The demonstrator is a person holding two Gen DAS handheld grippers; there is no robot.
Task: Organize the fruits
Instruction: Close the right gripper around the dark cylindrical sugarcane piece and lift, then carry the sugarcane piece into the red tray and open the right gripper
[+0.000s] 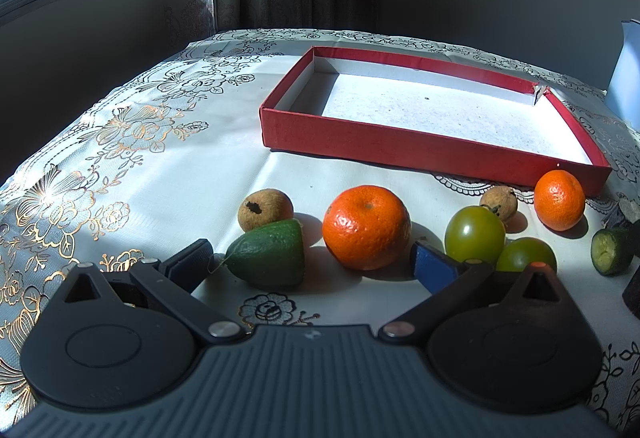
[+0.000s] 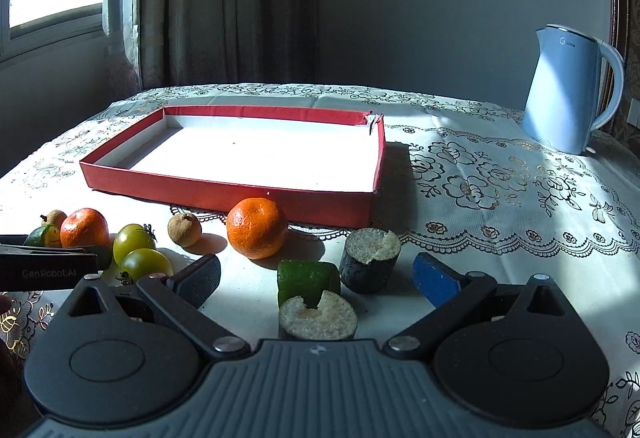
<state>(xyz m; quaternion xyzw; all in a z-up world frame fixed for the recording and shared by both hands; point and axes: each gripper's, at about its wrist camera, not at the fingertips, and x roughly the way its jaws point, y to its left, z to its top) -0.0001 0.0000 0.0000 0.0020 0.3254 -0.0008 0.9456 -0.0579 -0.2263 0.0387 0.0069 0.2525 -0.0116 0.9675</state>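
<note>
Fruits lie scattered on the tablecloth [image 1: 168,174] in front of a shallow red box [image 1: 348,142], whose white floor holds nothing. In the left wrist view, a large orange [image 1: 366,227] sits near the middle, with a green avocado-shaped fruit [image 1: 269,258] just to its left and a brown round fruit [image 1: 265,209] touching that fruit from behind. To the right stand two green tomatoes [image 1: 475,236], one close behind the other, then a second small brown fruit [image 1: 499,201] and a smaller orange [image 1: 559,200] near the box's front right corner. A cut green piece [image 1: 610,251] lies at the far right edge.

The left gripper [image 1: 314,266] hovers low over the cloth with its fingers spread wide; the avocado-shaped fruit and the large orange lie between the tips, ungripped.

In the right wrist view, the right gripper [image 2: 316,278] is likewise spread apart and empty. Between its fingers lie a green cut piece [image 2: 308,280], a dark-skinned cylinder with a pale cut face [image 2: 318,320] nearest the camera, and a second dark cylinder [image 2: 370,264] standing upright just beyond. The smaller orange [image 2: 257,233] rests ahead, close to the box wall [image 2: 224,194]. A pale blue kettle [image 2: 568,90] stands well apart at the table's far right.
</note>
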